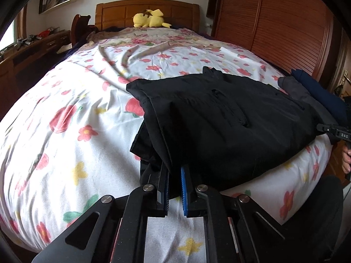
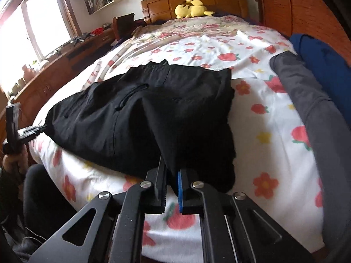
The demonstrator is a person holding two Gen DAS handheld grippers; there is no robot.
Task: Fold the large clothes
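Observation:
A black garment (image 1: 219, 118), folded over itself, lies across the near end of the flowered bed (image 1: 65, 114). My left gripper (image 1: 174, 171) is shut on its near left edge, with black cloth pinched between the jaws. The same black garment (image 2: 140, 111) shows in the right wrist view, where my right gripper (image 2: 172, 174) is shut on its near right corner. The right gripper also shows at the right edge of the left wrist view (image 1: 324, 128), and the left gripper at the left edge of the right wrist view (image 2: 41, 128).
A grey garment (image 2: 311, 114) and a blue one (image 2: 324, 65) lie along the bed's right side. A yellow plush toy (image 1: 151, 18) sits at the wooden headboard (image 1: 147, 11). A wooden wardrobe (image 1: 274, 19) stands right, a desk (image 2: 65, 65) left.

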